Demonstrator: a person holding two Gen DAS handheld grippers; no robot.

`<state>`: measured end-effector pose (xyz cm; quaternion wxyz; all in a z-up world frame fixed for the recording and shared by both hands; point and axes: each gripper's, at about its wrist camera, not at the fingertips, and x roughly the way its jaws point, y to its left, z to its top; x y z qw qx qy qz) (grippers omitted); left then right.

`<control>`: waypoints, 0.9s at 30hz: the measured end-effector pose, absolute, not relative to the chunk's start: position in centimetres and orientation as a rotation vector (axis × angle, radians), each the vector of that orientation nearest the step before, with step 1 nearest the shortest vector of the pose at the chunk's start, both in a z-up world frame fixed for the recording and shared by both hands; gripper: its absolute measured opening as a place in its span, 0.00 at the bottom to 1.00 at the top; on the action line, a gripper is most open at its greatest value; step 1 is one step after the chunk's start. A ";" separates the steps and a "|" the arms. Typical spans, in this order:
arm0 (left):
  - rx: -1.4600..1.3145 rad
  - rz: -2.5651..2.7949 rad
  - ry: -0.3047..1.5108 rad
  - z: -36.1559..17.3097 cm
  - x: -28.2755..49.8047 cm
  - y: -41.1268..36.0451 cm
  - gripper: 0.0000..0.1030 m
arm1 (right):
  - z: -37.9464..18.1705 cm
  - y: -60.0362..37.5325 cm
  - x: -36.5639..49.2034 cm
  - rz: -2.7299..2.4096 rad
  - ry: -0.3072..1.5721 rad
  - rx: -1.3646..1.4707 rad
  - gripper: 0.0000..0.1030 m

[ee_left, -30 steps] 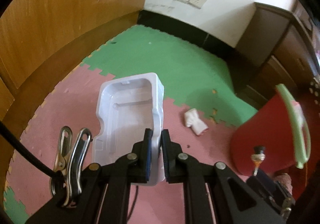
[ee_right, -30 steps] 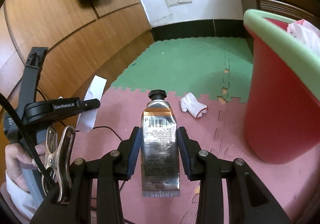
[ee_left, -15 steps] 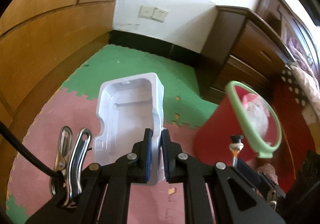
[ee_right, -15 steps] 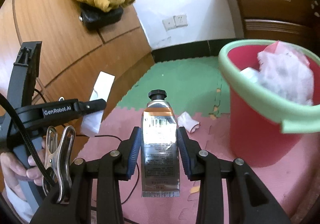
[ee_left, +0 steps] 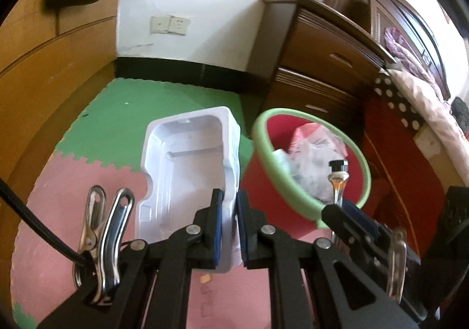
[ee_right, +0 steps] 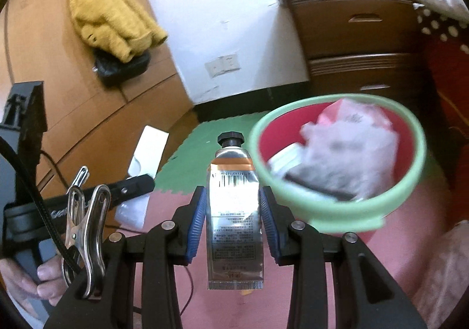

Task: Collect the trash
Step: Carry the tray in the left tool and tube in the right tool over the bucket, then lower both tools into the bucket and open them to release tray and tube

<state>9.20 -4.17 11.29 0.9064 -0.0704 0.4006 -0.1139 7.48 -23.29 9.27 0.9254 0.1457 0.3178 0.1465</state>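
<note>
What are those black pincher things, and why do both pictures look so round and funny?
A person holds one grabbing tool in each hand, and a small round-eyed camera on each tool took one picture. The left tool pinches the wall of a white moulded plastic tray. The right tool squeezes a silver squeeze tube with a black cap. Just ahead stands a red bucket with a pale green rim, already holding crumpled rubbish. Underneath is a pink and green foam puzzle mat.
</note>
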 end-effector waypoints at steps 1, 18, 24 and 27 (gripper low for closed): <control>-0.140 -0.244 0.825 11.5 9.3 -4.8 0.09 | 9.5 -24.1 7.7 0.285 0.648 0.302 0.36; -0.034 -0.346 0.797 12.7 14.7 -15.9 0.10 | 8.8 -33.2 13.9 0.111 0.669 0.293 0.36; 0.006 -0.336 0.805 11.4 16.6 -19.0 0.10 | 8.0 -35.4 14.9 0.088 0.664 0.333 0.36; 0.006 -0.333 0.822 10.6 17.4 -19.9 0.10 | 7.4 -35.7 15.5 0.066 0.670 0.301 0.36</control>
